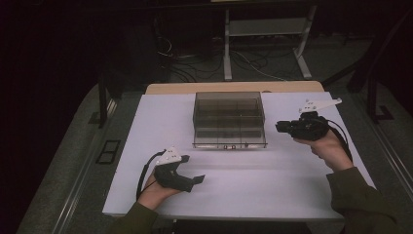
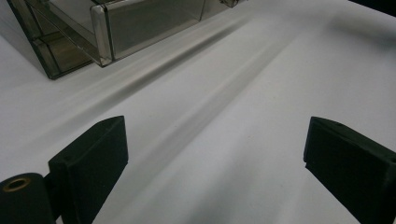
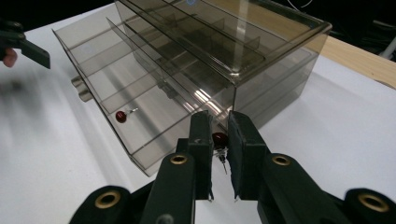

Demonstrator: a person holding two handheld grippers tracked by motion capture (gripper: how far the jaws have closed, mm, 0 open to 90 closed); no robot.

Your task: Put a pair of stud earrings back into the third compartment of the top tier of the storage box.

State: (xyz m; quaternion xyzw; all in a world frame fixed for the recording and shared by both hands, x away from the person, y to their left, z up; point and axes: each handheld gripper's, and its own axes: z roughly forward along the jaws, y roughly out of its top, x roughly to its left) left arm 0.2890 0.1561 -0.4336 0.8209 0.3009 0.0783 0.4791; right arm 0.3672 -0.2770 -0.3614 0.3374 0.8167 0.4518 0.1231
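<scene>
The right gripper, low centre in its own view, pinches a red pin between near-closed fingers just beside the open drawer, lower left of the organizer. Keep the pinch firm, carry it above the drawer wall near the other pin, then release. The left gripper rests released at lower left on the bench.

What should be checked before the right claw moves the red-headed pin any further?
1. Red-headed pin sits between the right claw jaws: ok.
2. Pin point hangs free below the head, touching nothing: ok.
3. Bottom drawer of the clear organizer is pulled out: ok.
4. A second red pin lies in that drawer: ok.
5. Left claw is open, empty, apart from the organizer: ok.
6. Which compartment is meant: cannot tell.
</scene>
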